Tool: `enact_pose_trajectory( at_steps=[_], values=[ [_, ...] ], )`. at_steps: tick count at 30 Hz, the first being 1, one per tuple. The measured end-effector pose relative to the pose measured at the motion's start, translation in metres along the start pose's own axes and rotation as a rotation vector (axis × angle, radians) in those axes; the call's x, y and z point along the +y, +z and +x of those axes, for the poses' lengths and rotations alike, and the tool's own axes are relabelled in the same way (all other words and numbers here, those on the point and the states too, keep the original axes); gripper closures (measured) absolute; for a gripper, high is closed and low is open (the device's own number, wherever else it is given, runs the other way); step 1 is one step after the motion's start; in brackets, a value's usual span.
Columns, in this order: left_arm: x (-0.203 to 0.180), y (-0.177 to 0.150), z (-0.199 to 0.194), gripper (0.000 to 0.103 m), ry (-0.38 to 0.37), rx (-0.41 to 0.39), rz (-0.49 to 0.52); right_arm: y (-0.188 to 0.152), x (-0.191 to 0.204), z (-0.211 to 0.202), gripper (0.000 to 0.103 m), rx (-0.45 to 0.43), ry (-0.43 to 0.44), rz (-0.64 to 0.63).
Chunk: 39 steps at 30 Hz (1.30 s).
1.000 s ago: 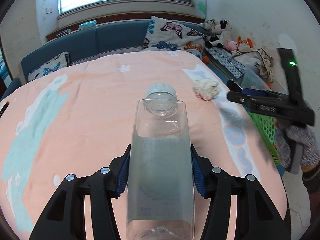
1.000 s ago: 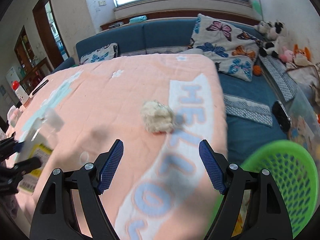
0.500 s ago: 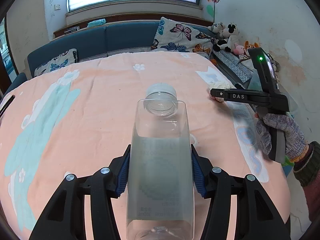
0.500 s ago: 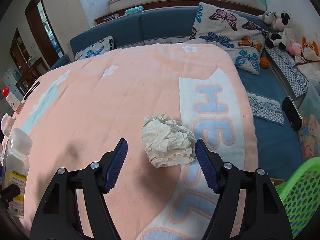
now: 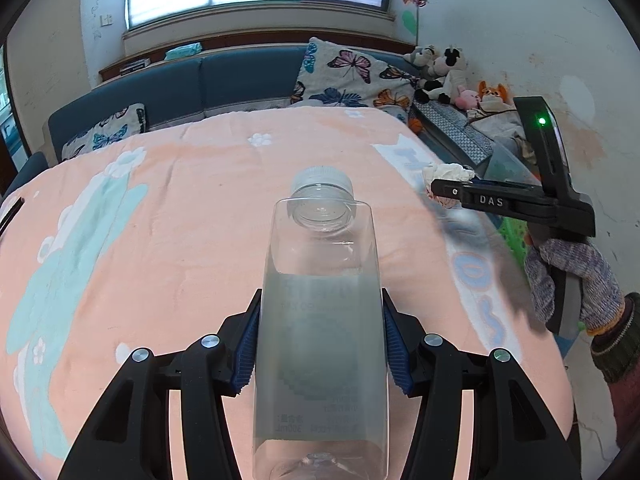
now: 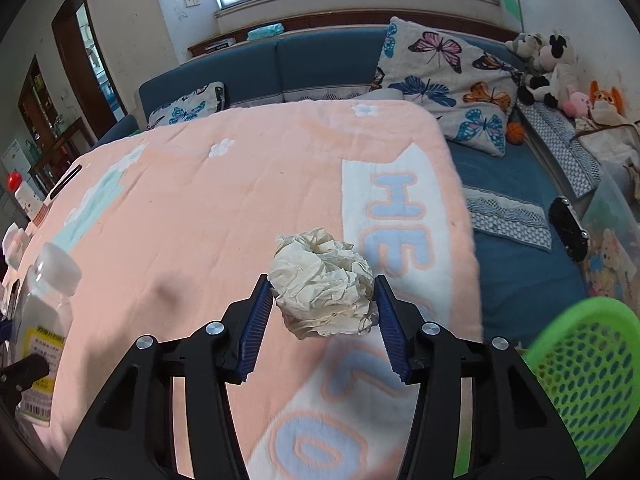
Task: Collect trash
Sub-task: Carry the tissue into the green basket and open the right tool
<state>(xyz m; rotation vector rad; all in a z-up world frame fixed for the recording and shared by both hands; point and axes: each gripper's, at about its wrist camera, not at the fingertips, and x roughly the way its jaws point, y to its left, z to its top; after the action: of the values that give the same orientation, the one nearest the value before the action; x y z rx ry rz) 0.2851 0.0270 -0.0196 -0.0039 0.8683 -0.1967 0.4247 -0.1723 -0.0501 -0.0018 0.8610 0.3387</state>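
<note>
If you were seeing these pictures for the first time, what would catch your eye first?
The clear plastic bottle gripped upright in the left gripper fills the left wrist view. The crumpled paper ball sits between the right gripper pads, over the peach blanket, with a green basket nearby.

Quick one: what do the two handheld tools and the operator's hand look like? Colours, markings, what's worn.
Both tools are black plastic with two angular fingers, ribbed blue pads and silver screw heads. Seen from the left tool, the right tool carries white "DAS" lettering on its finger and a lit green LED on the upright body. The hand holding it wears a mottled knit glove, with a dark green ribbed cuff over a reddish sleeve.
</note>
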Motion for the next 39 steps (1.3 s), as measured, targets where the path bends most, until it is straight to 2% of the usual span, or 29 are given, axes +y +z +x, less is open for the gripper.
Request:
enact_pose_trajectory(
  at_steps=[7, 15, 36, 39],
  values=[
    [-0.025, -0.001, -0.004, 0.051, -0.027, -0.006, 0.026, -0.021, -0.011, -0.036, 0.051, -0.016, -0.044, -0.013],
    [-0.057, 0.000, -0.007, 0.051, -0.063, -0.013, 0.054, -0.050, -0.040, -0.075, 0.051, -0.026, -0.096, 0.021],
    [-0.134, 0.009, -0.005, 0.051, -0.156, -0.006, 0.146, -0.106, -0.121, -0.138, 0.049, -0.027, -0.230, 0.150],
    [-0.144, 0.011, -0.003, 0.051, -0.167, -0.002, 0.163, -0.112, -0.129, -0.145, 0.046, -0.030, -0.241, 0.166]
  ],
)
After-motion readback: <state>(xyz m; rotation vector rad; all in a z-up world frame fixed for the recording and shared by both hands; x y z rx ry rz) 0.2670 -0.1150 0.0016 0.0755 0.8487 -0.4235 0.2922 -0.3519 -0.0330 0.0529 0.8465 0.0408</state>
